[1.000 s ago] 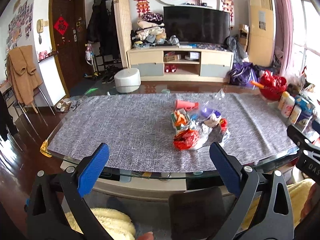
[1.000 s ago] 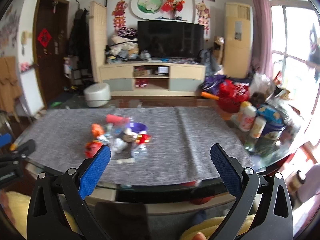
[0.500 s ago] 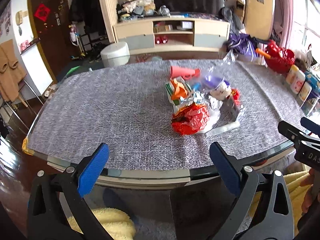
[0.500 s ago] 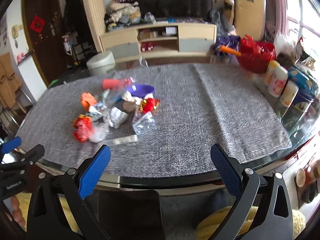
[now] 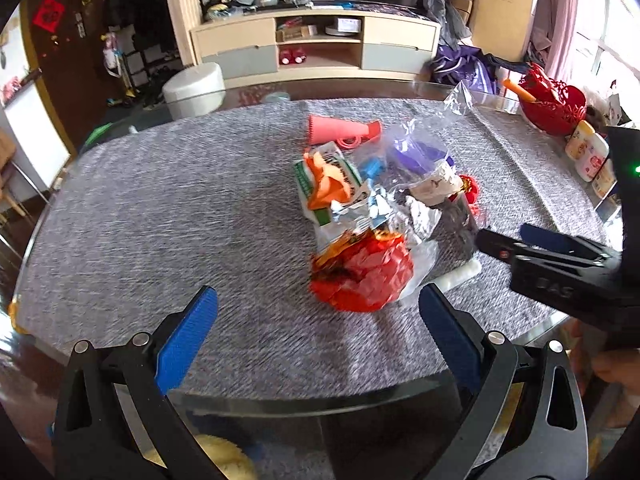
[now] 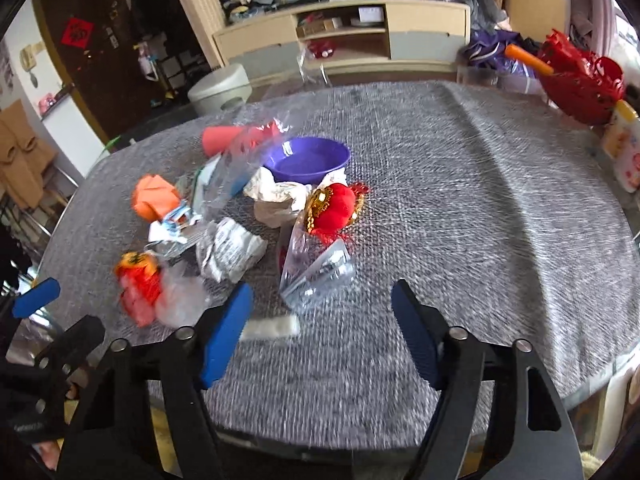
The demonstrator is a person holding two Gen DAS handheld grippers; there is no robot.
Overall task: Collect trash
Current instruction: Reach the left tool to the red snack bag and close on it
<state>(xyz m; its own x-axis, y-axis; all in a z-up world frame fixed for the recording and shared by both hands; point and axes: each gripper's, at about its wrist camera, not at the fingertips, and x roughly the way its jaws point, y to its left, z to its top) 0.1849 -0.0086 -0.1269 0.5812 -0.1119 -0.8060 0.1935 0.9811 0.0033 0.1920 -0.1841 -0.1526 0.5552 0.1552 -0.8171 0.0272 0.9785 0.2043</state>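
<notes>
Both grippers, left gripper [image 5: 318, 320] wide and right gripper [image 6: 320, 320] just narrowing, are empty; the crumpled red wrapper [image 5: 362, 276] looks light and soft, best pinched at its near edge.

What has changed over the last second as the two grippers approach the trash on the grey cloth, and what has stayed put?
Both grippers have come down and in toward the trash pile. The right gripper has just been closing partway, with nothing between its jaws; the left gripper is open and empty. Nothing is gripped yet. The pile, purple bowl and grey cloth lie as before.
</notes>
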